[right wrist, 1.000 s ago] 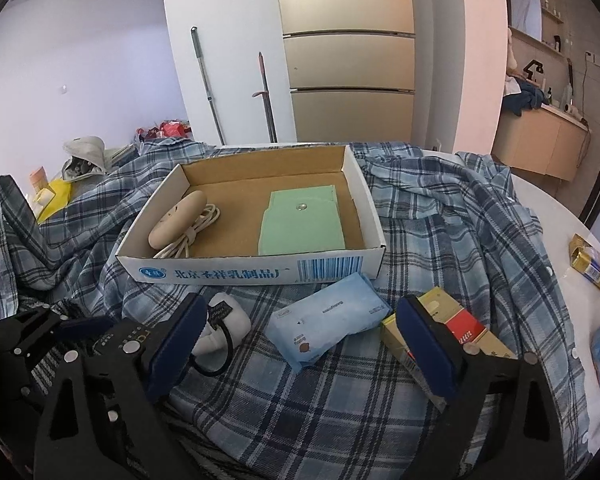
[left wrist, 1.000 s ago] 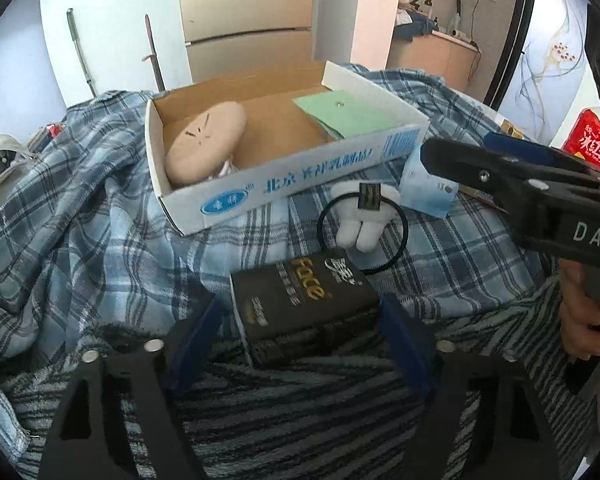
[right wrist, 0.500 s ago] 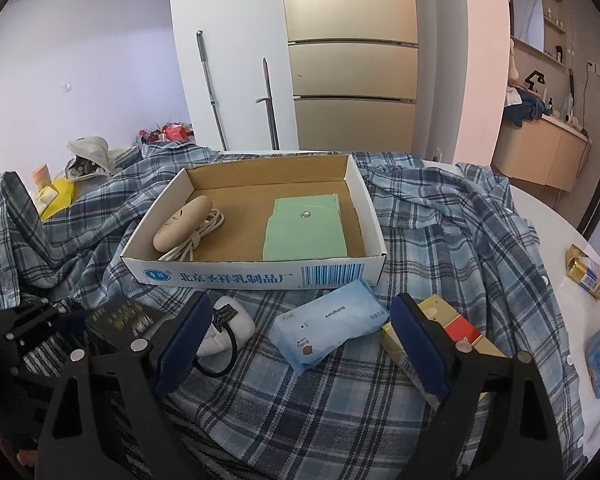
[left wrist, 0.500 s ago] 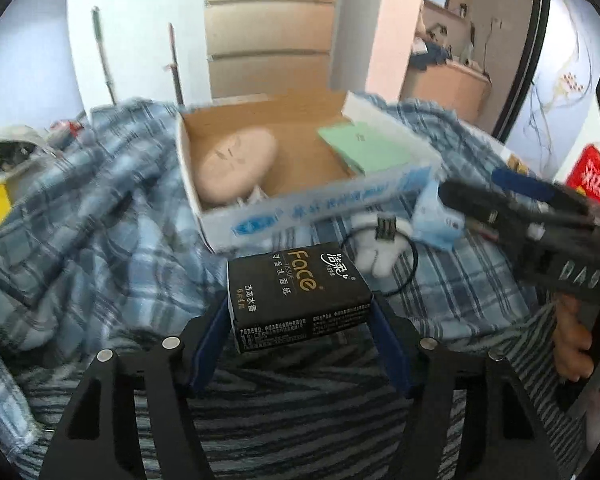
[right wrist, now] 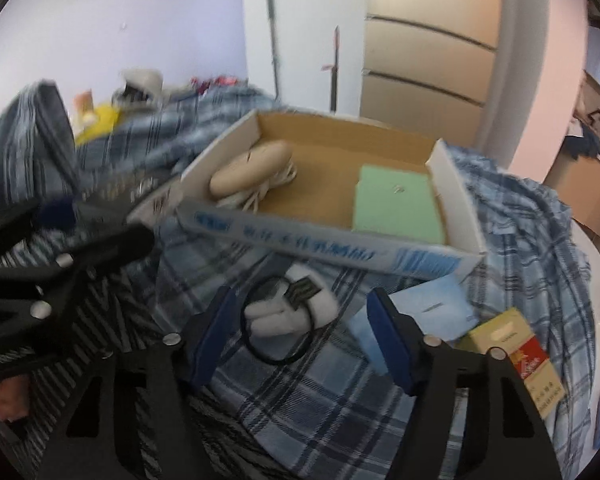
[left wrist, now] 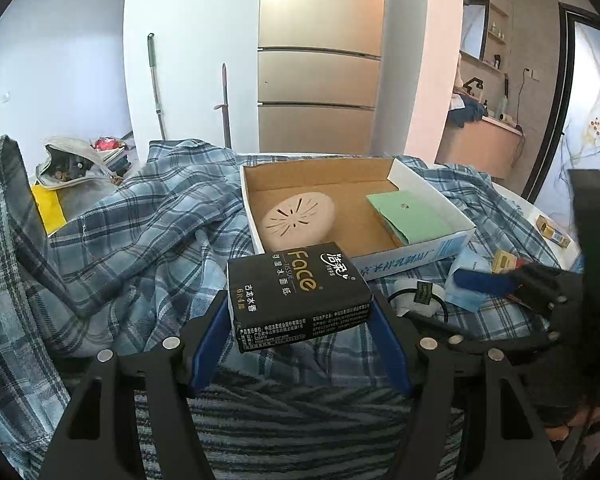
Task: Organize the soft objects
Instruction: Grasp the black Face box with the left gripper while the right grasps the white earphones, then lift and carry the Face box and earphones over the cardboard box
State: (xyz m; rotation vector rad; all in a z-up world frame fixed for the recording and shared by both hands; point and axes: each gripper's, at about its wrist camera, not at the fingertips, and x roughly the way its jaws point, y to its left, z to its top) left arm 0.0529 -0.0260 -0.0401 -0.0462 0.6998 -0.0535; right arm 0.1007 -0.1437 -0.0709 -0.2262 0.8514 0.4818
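On my left, the left gripper [left wrist: 300, 320] has its blue pads pinching the black rectangular tissue pack with gold "Face" lettering [left wrist: 298, 290] by its two short sides, and the pack hangs clear of the blue plaid cloth [left wrist: 148, 240], tilted a little. Straight ahead of those jaws, just beyond the pack, sits the shallow white-sided cardboard box [left wrist: 432, 254], holding a beige oval pad with slits [left wrist: 298, 220] and a flat green square pouch [left wrist: 408, 216]. I judge that I am in the carry step: the pack is lifted and must go forward over the near wall, then down onto the bare brown floor between pad and pouch. Moving right, the right gripper [right wrist: 300, 332] has its jaws spread wide with nothing held, and between them, touching neither pad as far as the blurred view shows, lies the small white plush hair tie on a black elastic loop [right wrist: 288, 314]. Beyond the right-hand jaw lie a pale blue soft packet [right wrist: 432, 312] and a yellow-and-red carton [right wrist: 512, 344]. That side's next move, I think, calls for lowering and closing on the plush.
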